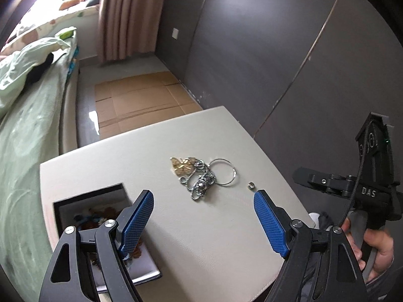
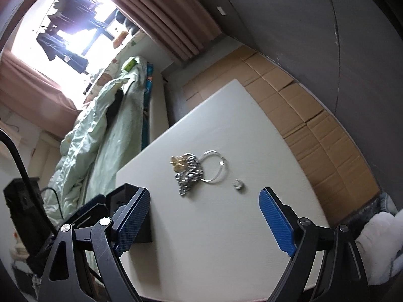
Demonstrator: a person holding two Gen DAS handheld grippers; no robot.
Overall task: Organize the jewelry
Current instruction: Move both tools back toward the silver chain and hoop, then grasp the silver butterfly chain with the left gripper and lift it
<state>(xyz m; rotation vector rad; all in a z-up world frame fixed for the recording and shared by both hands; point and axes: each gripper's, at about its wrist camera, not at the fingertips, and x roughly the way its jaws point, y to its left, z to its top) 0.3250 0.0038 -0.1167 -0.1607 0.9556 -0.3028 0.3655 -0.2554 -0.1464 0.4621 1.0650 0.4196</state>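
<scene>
A pile of jewelry lies mid-table: a gold butterfly piece (image 1: 181, 166), a tangled silver chain (image 1: 201, 183) and a thin silver bangle (image 1: 225, 171). A small silver ring (image 1: 251, 185) lies apart to its right. The pile (image 2: 189, 172), bangle (image 2: 214, 166) and ring (image 2: 238, 184) also show in the right wrist view. My left gripper (image 1: 202, 224) is open and empty, hovering just short of the pile. My right gripper (image 2: 204, 220) is open and empty, also short of the pile. An open black jewelry box (image 1: 100, 226) sits at the table's left.
The white table (image 1: 201, 251) stands beside a bed with green bedding (image 1: 25, 138). Flattened cardboard (image 1: 141, 100) covers the floor beyond. A dark wall (image 1: 277, 50) runs along the right. The right gripper's body and hand (image 1: 372, 201) show at the right edge.
</scene>
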